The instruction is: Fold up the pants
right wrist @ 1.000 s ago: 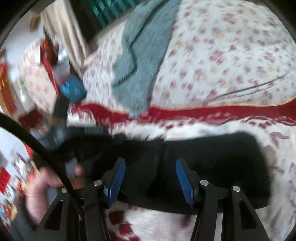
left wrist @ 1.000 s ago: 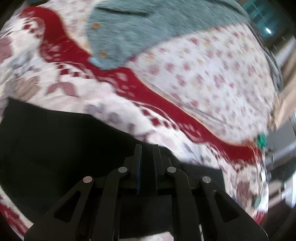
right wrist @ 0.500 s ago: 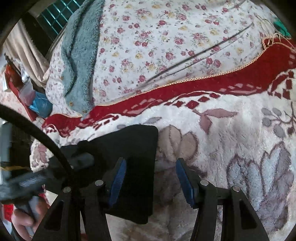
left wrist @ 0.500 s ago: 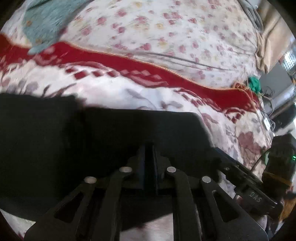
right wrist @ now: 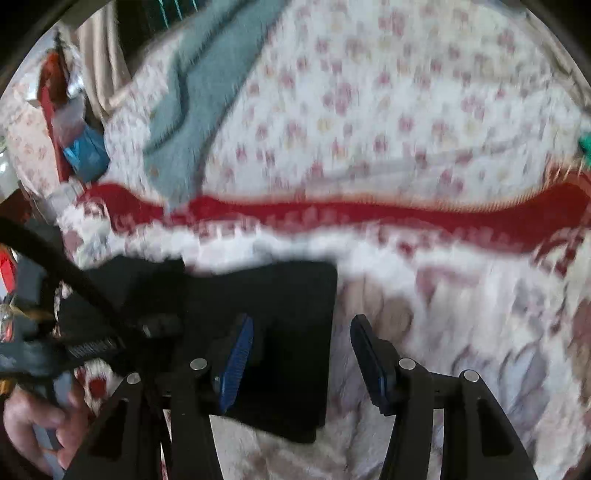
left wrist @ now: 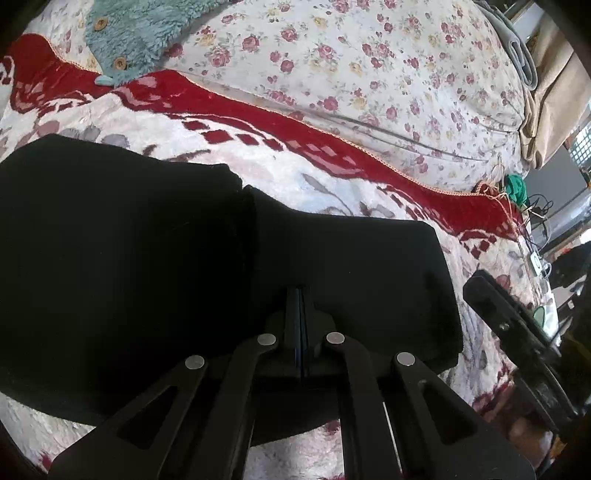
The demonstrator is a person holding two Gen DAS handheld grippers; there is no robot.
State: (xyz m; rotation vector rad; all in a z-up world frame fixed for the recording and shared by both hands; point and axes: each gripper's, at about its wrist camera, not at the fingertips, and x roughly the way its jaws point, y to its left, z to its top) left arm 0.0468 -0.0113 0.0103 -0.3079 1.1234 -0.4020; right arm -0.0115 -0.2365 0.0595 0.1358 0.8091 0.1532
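The black pants [left wrist: 147, 266] lie folded on the white, red-bordered blanket [left wrist: 332, 192]. In the left wrist view a folded layer [left wrist: 351, 266] lies over the right part. My left gripper [left wrist: 300, 295] is shut, with its pads pressed together over the near edge of the pants; I cannot tell if cloth is between them. In the right wrist view the pants [right wrist: 288, 317] lie at lower left. My right gripper [right wrist: 302, 332] is open and empty, above the right edge of the pants. The other gripper and the hand that holds it [right wrist: 33, 417] show at far left.
A teal fleece garment [left wrist: 140, 33] lies on the floral bedsheet [left wrist: 369, 66] behind the blanket. Beige cloth [left wrist: 550, 92] hangs at the right bed edge, with cables and a green item [left wrist: 515, 186] there. The right gripper's body [left wrist: 517, 332] is close at right.
My left gripper's view has steadied over the folded pants and its jaws have stayed shut. My right gripper has swung left and pulled back, still open; its view is blurred by motion.
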